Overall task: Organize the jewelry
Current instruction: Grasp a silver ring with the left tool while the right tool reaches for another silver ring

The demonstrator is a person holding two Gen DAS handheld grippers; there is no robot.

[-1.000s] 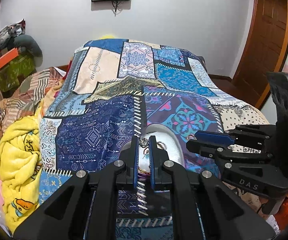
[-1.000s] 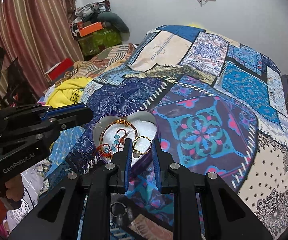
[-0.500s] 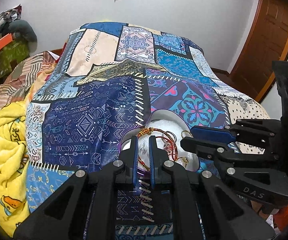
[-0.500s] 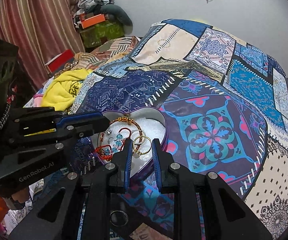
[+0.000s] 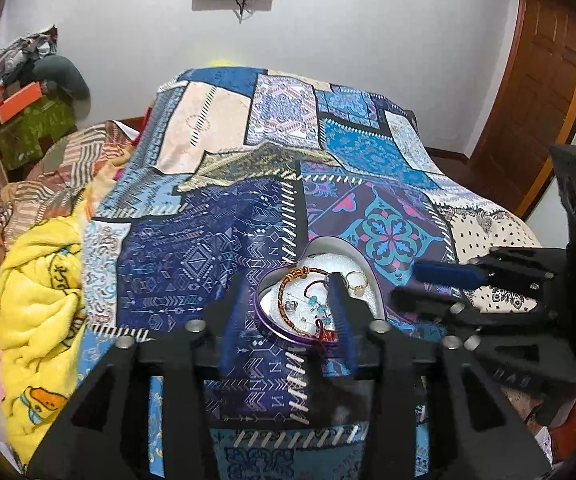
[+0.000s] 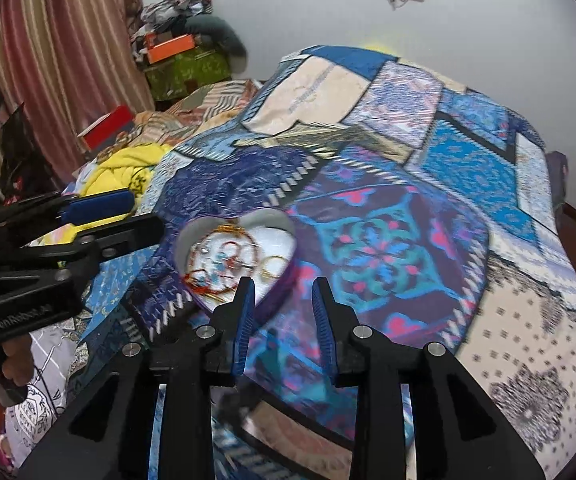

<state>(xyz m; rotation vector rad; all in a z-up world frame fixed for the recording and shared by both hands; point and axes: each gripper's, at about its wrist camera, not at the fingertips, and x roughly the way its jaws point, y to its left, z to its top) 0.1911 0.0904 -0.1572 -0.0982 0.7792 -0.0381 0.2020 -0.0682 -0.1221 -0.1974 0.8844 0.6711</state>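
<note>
A purple heart-shaped tin (image 5: pixel 268 327) with a white lining sits on the patchwork bedspread (image 5: pixel 192 248). It holds a braided orange bracelet (image 5: pixel 284 292), a red cord bracelet, blue beads and a gold ring (image 5: pixel 356 280). My left gripper (image 5: pixel 288 300) is open, its fingers straddling the tin's near left part. My right gripper (image 6: pixel 284 296) is open and empty, just in front of the tin (image 6: pixel 288 280). The right gripper also shows in the left wrist view (image 5: pixel 419 284), to the right of the tin. The left gripper shows in the right wrist view (image 6: pixel 128 216), to the left of the tin.
A yellow blanket (image 5: pixel 36 292) lies bunched at the bed's left side. A green box with clothes (image 5: pixel 28 128) stands by the far left wall. A wooden door (image 5: pixel 535 92) is at the right. Striped curtains (image 6: pixel 48 48) hang at the left.
Both grippers have opened from shut. Both have pulled back slightly, so the tin shows more fully.
</note>
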